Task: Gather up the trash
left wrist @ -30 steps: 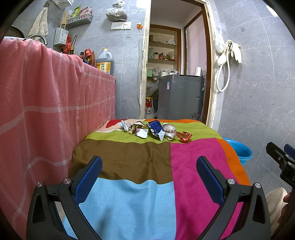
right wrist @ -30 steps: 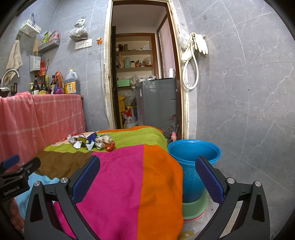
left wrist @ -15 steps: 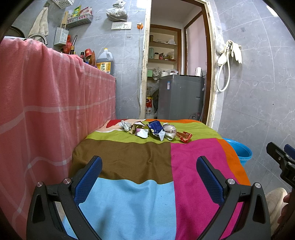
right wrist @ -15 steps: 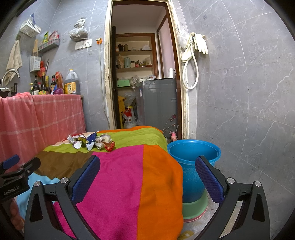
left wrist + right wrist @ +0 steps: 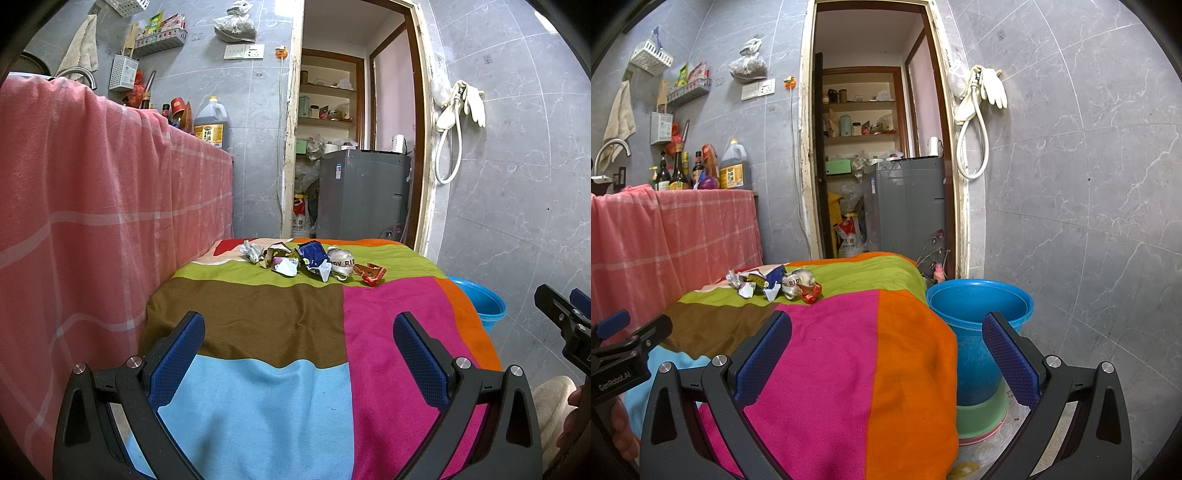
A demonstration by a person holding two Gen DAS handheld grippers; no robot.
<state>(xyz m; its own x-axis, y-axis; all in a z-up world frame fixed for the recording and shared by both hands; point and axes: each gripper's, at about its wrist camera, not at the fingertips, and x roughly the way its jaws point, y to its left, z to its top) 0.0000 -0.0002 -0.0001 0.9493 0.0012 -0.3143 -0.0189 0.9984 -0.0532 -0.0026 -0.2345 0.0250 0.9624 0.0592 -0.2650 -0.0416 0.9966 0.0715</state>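
The left gripper (image 5: 298, 347) hovers with its blue-padded fingers spread wide and empty over the near end of a table draped in a colour-block cloth (image 5: 258, 398). The right gripper (image 5: 886, 345) is likewise spread apart and empty, over the cloth's pink and orange panels; the left gripper's body, seen from this side, reads "GenRobot.AI". At the far end of the table, on the green stripe, lies the trash (image 5: 312, 262) — a row of crumpled wrappers: silver foil, a blue packet, a red one, and a crushed piece with letters that look like "RIB". Beside the table's right edge a blue bucket (image 5: 979, 321) stands on the floor. On the pink-draped counter (image 5: 92, 206) stands an oil jug (image 5: 209, 125) with a yellow label — print too small to read.
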